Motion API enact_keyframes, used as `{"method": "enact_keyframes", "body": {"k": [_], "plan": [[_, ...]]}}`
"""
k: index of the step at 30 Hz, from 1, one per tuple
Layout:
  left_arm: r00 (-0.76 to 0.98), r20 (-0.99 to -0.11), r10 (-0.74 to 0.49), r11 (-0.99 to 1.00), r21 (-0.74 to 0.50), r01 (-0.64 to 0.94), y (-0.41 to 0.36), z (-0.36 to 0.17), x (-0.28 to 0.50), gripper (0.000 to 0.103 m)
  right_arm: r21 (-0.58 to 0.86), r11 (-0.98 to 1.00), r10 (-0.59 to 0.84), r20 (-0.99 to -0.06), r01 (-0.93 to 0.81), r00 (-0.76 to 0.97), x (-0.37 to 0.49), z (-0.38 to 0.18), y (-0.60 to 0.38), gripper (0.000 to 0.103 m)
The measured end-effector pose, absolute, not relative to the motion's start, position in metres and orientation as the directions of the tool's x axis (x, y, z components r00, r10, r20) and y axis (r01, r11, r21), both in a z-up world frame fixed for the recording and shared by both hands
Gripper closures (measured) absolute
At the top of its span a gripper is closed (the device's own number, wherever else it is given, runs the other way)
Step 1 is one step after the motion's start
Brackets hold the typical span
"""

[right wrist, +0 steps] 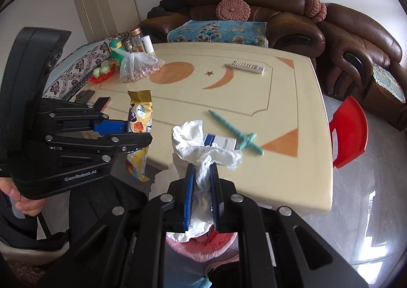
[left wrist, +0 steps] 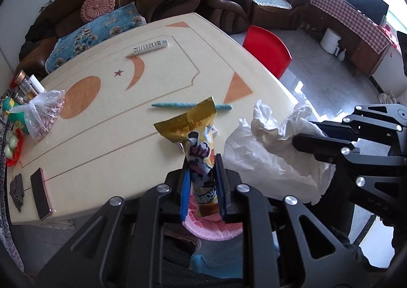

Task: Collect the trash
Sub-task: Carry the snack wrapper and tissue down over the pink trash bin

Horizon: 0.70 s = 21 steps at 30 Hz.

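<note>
My left gripper (left wrist: pixel 202 161) is shut on a yellow snack wrapper (left wrist: pixel 195 135) and holds it upright above a pink-lined bin (left wrist: pixel 211 227) below the table's near edge. My right gripper (right wrist: pixel 202 168) is shut on crumpled white tissue (right wrist: pixel 201 145), also over the pink bin (right wrist: pixel 201 244). In the right wrist view the left gripper (right wrist: pixel 132 133) shows at left with the wrapper (right wrist: pixel 140 120). In the left wrist view the right gripper (left wrist: pixel 297 139) holds the tissue (left wrist: pixel 274 150) at right.
On the cream table (right wrist: pixel 254 100) lie a teal twisted stick (right wrist: pixel 234 133), a small white-blue box (right wrist: pixel 221 141), a remote (right wrist: pixel 244 66), a bag of nuts (right wrist: pixel 137 66), a phone (left wrist: pixel 40 194), jars (left wrist: pixel 25 84). A red chair (right wrist: pixel 348 133) and brown sofas (right wrist: pixel 356 41) stand beyond.
</note>
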<state>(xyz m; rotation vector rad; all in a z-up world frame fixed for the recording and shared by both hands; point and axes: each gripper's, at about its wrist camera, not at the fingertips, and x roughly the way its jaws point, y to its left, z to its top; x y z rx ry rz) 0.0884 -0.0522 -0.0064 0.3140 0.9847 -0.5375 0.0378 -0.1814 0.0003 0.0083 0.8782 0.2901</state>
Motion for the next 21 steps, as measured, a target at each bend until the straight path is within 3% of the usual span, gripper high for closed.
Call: {"method": "enact_keyframes", "body": {"k": [21], "plan": [[0.249,-0.933,-0.26,0.813,-0.072,0.578,-0.033,-0.147,0.056,0.085,0.196,0.963,0.261,-0.854,-0.187,0.45,0.015,-0.109,-0.179,0.09]]}}
